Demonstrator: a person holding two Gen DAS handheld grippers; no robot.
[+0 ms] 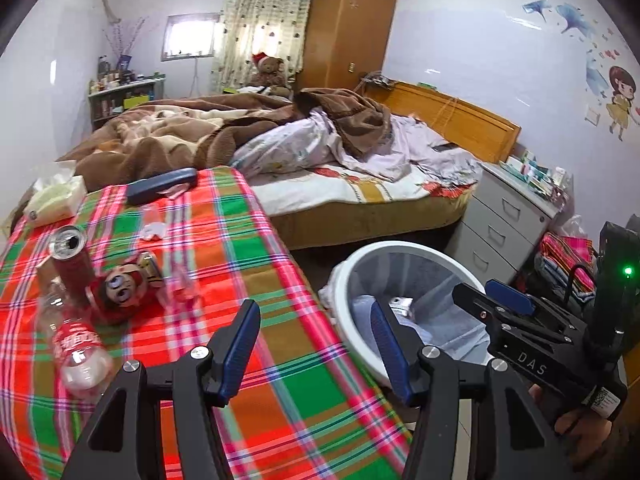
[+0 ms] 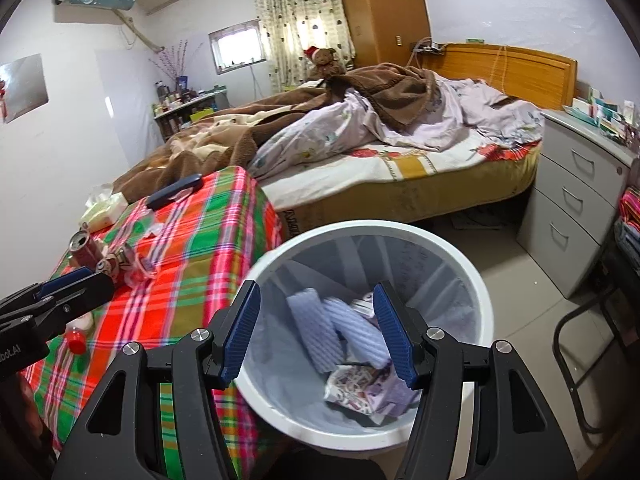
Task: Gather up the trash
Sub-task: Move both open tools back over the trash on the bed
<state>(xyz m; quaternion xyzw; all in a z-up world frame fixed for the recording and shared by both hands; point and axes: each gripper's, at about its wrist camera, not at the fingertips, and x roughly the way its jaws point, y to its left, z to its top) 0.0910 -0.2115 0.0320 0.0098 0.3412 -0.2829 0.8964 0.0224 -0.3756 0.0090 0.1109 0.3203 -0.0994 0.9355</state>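
Note:
On the plaid-covered table [image 1: 248, 280] lie an upright open can [image 1: 70, 252], a red cartoon-faced can [image 1: 120, 292] on its side, a clear plastic bottle [image 1: 78, 344] and a crumpled wrapper [image 1: 154, 230]. My left gripper [image 1: 314, 344] hovers open over the table's right edge with nothing between its fingers. The white trash bin [image 2: 472, 280] stands on the floor beside the table and holds lilac foam pieces [image 2: 340, 328] and patterned paper [image 2: 356, 388]. Over the bin's mouth, my right gripper [image 2: 316, 328] is open and empty. It also shows at the right of the left wrist view, as the right gripper [image 1: 480, 290].
A tissue pack [image 1: 56, 200] and a blue case [image 1: 162, 186] sit at the table's far end. An unmade bed [image 2: 400, 160] is behind it, grey drawers [image 2: 576, 208] are to the right, and a black chair frame [image 2: 580, 360] stands near the bin.

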